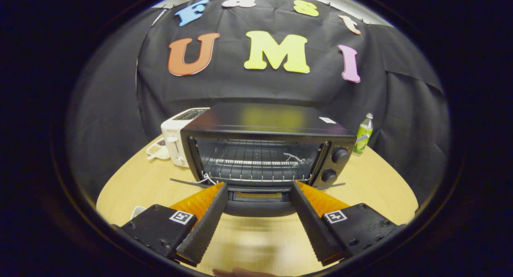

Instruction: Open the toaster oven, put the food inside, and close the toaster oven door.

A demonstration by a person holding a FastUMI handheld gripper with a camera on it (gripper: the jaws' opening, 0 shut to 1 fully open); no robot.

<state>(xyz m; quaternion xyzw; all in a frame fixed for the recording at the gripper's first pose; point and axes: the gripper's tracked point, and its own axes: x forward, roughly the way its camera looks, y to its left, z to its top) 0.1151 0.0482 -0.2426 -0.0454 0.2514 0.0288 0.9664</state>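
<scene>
A black toaster oven stands on the wooden table just ahead of my fingers. Its door hangs open and lies flat toward me, and the wire rack inside looks bare. My gripper is open wide, with the lowered door's front edge and handle between the two fingertips; neither finger visibly presses on it. A small white dish with food sits on the table left of the oven, behind the white toaster.
A white slot toaster stands against the oven's left side. A green bottle is at the right rear. Two knobs sit on the oven's right front. A white object's edge peeks beside my left finger. Bare table lies beneath the fingers.
</scene>
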